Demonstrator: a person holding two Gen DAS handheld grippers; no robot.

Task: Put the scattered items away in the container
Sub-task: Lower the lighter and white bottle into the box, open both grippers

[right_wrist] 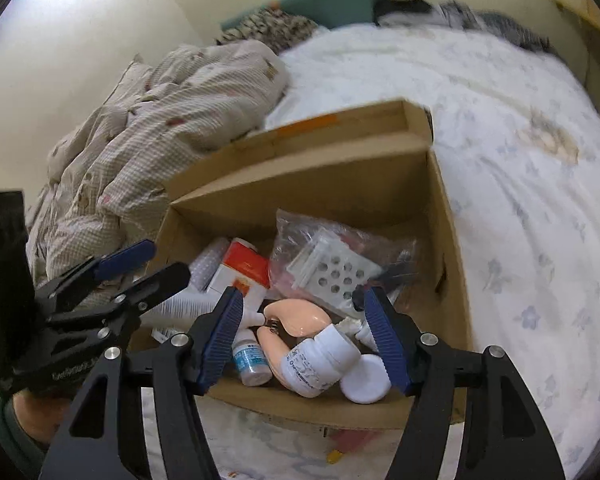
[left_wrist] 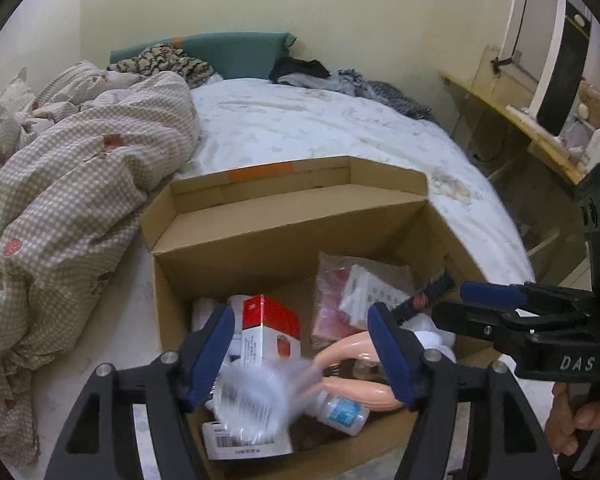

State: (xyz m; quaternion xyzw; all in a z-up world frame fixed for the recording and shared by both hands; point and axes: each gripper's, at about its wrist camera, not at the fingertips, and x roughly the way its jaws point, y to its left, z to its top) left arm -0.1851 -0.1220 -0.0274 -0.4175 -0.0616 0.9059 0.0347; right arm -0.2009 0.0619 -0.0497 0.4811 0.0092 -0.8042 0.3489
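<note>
Bed [left_wrist: 320, 128] with floral sheet: cardboard box [left_wrist: 284, 236], rumpled checked quilt [left_wrist: 80, 168], clothes [left_wrist: 352, 80] at its head.

Between the left jaws, a clear ribbed plastic thing [left_wrist: 256, 392] is smeared by motion, its shape unreadable; it covers part of the barcoded white box [left_wrist: 244, 442] under it. The pink curved item [left_wrist: 348, 354] passes behind the right-hand jaw. In the right wrist view, the white bottle [right_wrist: 320, 360] between the jaws hides the pink item's lower end, and its label print is too small to read. The clothes [right_wrist: 460, 14] far beyond the jaws are blurred.
</note>
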